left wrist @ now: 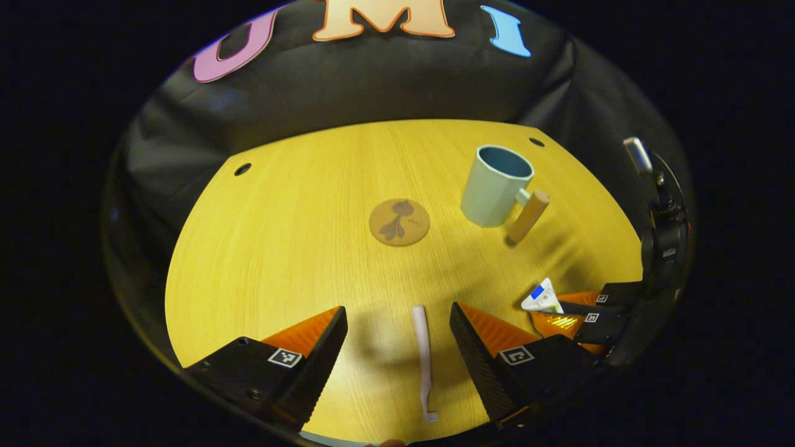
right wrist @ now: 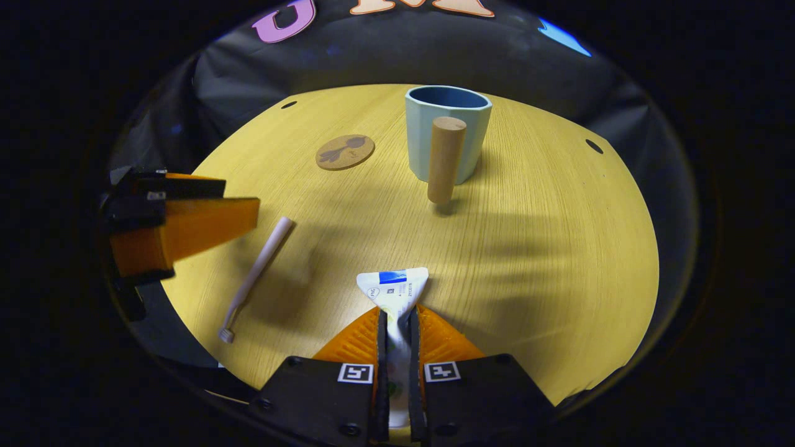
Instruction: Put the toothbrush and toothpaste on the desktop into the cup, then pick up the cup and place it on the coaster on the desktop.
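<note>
Right gripper [right wrist: 397,329] clamps the toothpaste [right wrist: 395,287]; left gripper [left wrist: 397,347], fingers spread, straddles the toothbrush [left wrist: 423,354] on the desktop [left wrist: 279,248]. Next, judged: close, then carry both to the cup [right wrist: 447,130]

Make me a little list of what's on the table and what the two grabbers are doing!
left gripper: open, fingers either side of the toothbrush, not gripping
right gripper: shut on the toothpaste tube
toothbrush: pale pink, lying flat on the table
toothpaste tube: white with a blue patch, pinched between the fingers
cup: light blue, upright, wooden handle, looks empty
coaster: round, brown, nothing on it
table: yellow wood
</note>
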The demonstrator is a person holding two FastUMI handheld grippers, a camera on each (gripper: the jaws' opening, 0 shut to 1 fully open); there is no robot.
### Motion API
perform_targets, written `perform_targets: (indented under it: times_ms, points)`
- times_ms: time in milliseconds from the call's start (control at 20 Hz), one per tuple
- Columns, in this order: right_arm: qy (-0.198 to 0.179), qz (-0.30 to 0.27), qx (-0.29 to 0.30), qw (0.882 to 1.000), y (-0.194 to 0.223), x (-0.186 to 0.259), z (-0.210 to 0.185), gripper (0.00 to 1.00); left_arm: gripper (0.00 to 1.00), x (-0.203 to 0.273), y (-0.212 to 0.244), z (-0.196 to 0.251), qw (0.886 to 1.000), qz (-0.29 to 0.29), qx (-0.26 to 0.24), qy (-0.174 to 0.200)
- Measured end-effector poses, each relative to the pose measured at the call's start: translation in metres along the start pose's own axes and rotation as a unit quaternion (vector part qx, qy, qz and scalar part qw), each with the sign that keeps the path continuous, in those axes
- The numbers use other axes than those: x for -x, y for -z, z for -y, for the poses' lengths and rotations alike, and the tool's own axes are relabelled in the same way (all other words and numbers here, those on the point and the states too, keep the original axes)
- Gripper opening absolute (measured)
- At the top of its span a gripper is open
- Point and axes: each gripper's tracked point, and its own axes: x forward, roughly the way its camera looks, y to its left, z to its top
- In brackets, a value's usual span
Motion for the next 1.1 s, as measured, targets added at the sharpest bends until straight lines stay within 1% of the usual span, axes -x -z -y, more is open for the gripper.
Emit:
perform_targets:
  times_ms: [150, 350, 400, 550, 600, 650, 700, 750, 950, 1000, 1050, 1100]
  points:
    - [-0.003, 0.0, 0.0, 1.0, 0.0, 0.001, 0.0, 0.16, 0.99, -0.01, 0.014, 0.005, 0.999, -0.034, 0.004, 0.009]
    - [-0.007, 0.001, -0.005, 1.0, 0.001, -0.001, 0.0, 0.16, 0.99, -0.024, 0.031, 0.003, 0.997, -0.079, -0.011, 0.004]
    - [-0.009, 0.001, -0.006, 1.0, 0.0, 0.001, 0.0, 0.17, 0.99, -0.026, 0.036, 0.002, 0.996, -0.091, -0.014, 0.002]
    - [-0.015, 0.0, -0.014, 1.0, 0.0, 0.001, 0.0, 0.17, 0.99, -0.029, 0.047, 0.004, 0.993, -0.12, -0.013, 0.004]
    - [-0.016, -0.001, -0.014, 1.0, 0.0, 0.001, 0.0, 0.17, 0.98, -0.032, 0.044, 0.004, 0.993, -0.113, -0.015, 0.005]
    - [-0.017, -0.001, -0.012, 1.0, 0.001, 0.001, 0.0, 0.18, 0.98, -0.032, 0.044, 0.005, 0.993, -0.119, -0.018, 0.005]
    - [-0.017, -0.001, -0.011, 1.0, 0.0, 0.001, 0.0, 0.18, 0.96, -0.032, 0.044, 0.005, 0.992, -0.121, -0.02, 0.008]
    - [-0.016, -0.001, -0.008, 1.0, 0.0, 0.001, 0.0, 0.18, 0.96, -0.033, 0.044, 0.008, 0.991, -0.128, -0.018, 0.013]
    - [-0.016, -0.001, 0.0, 1.0, 0.0, 0.002, -0.001, 0.18, 0.82, -0.035, 0.044, 0.017, 0.989, -0.147, -0.027, 0.018]
    - [-0.017, -0.001, 0.001, 1.0, 0.0, 0.001, 0.0, 0.17, 0.75, -0.036, 0.044, 0.019, 0.988, -0.146, -0.033, 0.021]
    - [-0.017, -0.001, 0.002, 1.0, 0.0, 0.001, -0.001, 0.17, 0.69, -0.036, 0.041, 0.019, 0.989, -0.142, -0.034, 0.022]
    - [-0.018, -0.001, 0.002, 1.0, 0.0, 0.001, 0.0, 0.18, 0.58, -0.038, 0.04, 0.019, 0.99, -0.139, -0.031, 0.022]
